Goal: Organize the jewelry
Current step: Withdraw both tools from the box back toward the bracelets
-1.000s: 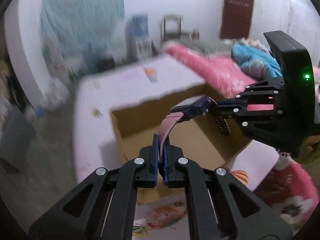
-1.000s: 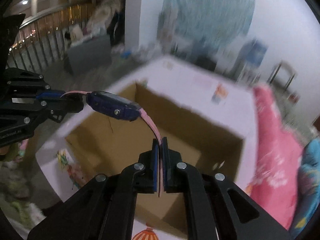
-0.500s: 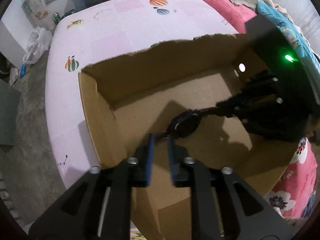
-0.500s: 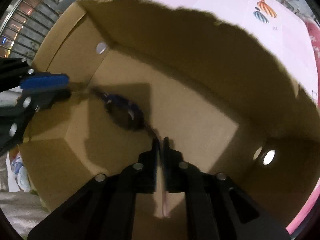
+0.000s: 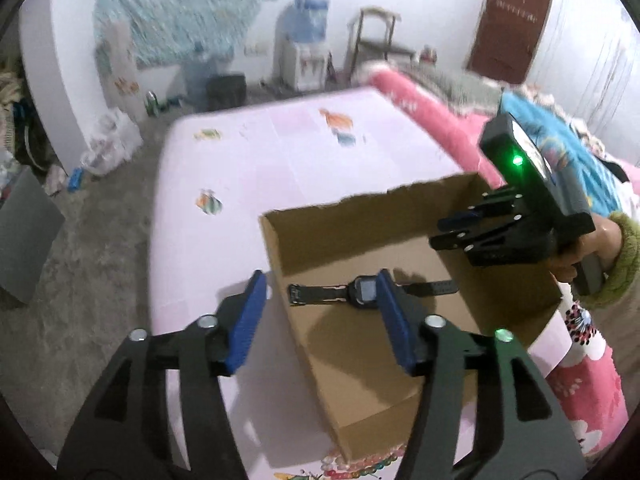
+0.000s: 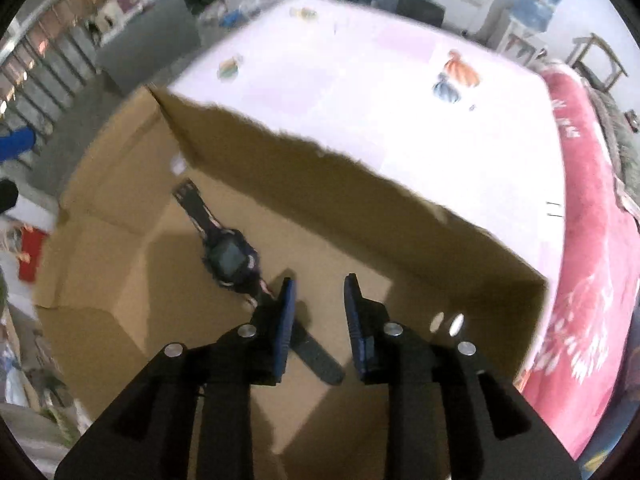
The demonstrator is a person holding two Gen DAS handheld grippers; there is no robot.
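A dark wristwatch (image 5: 362, 290) (image 6: 230, 258) lies flat on the floor of an open cardboard box (image 5: 336, 216) (image 6: 280, 160), its strap stretched out both ways. My left gripper (image 5: 320, 320) hovers over the box's near left wall, its jaws opening wide, nothing pressed between the blue pads. My right gripper (image 6: 318, 312) (image 5: 450, 228) hangs over the box interior, jaws opening; one strap end passes under its left finger (image 6: 286, 320) on the box floor, untouched by the pads. A hand in a green cuff (image 5: 616, 248) holds the right gripper.
The box stands on a pale pink table (image 5: 260, 168) (image 6: 380, 80) with small cartoon prints. A pink bedspread (image 5: 432, 116) (image 6: 592, 208) runs along the table's right side. Grey floor (image 5: 80, 240), a water dispenser (image 5: 300, 48) and a brown door (image 5: 508, 20) lie beyond.
Both grippers held the watch's strap ends over the box, lowered it inside, then opened. The watch now lies on the box floor, and the left gripper has pulled back up and away.
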